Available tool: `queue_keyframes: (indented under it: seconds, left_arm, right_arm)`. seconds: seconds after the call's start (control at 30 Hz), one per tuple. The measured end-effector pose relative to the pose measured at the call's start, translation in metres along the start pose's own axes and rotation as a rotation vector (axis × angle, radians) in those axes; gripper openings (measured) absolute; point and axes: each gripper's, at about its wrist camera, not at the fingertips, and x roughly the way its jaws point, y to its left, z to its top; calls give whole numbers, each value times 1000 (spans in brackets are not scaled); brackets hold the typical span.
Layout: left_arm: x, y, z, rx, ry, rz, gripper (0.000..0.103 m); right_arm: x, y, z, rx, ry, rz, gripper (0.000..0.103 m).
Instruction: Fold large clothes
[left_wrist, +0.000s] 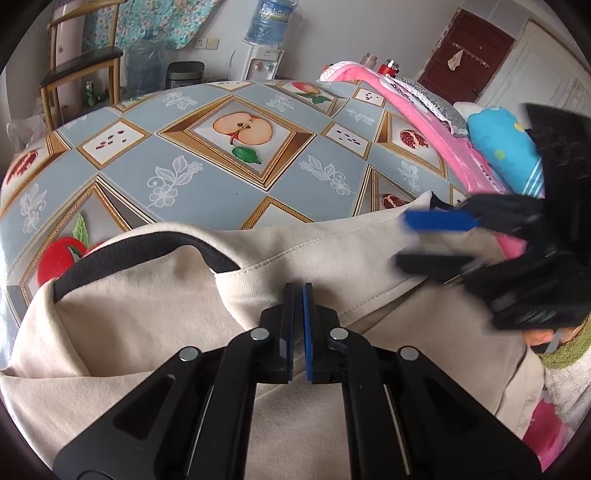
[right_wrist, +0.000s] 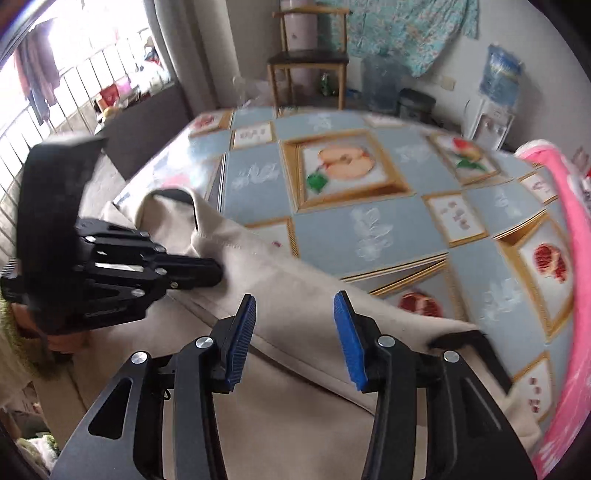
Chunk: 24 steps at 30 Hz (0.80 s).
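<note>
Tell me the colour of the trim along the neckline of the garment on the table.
Black, on a beige garment; the trim shows best in the left wrist view.

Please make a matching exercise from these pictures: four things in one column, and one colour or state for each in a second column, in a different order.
Things:
1. left gripper
2. right gripper
3. garment
4. water bottle

States:
A. beige with black trim
B. jaws apart, nothing between them
C. blue, upside down on the dispenser
D. jaws shut, at the cloth

Pairs: 1-D, 2-B, 3-A, 4-C
</note>
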Motion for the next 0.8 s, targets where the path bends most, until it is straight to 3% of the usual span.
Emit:
queue_keyframes:
  seconds: [0.2, 0.33, 0.47, 0.53, 0.6, 0.73, 0.8]
  left_arm:
    - [-10, -12, 12, 65, -49, 71, 5]
    - [1, -3, 20, 15, -12, 108, 5]
    - [3, -9, 10, 92, 8, 154, 5]
    - [0, -7, 5, 102, 1, 149, 5]
    - [-2, -1, 4, 78, -3, 124, 5]
    - [-2, 2, 3, 51, -8, 107, 5]
    - [-3, 1, 2, 53, -5, 108, 5]
  right_arm:
    - [-4, 5, -4, -13, -8, -19, 43]
    - [-2, 2, -4, 2, -12, -7, 43]
    - [-15, -15, -2, 45, -31, 6, 43]
    - [-23, -26, -6, 65, -42, -27, 43]
    - [-11, -39, -14, 94, 11, -66, 43]
    - [-10, -34, -14, 66, 16, -102, 41]
    - [-22, -27, -7, 86, -4, -56, 41]
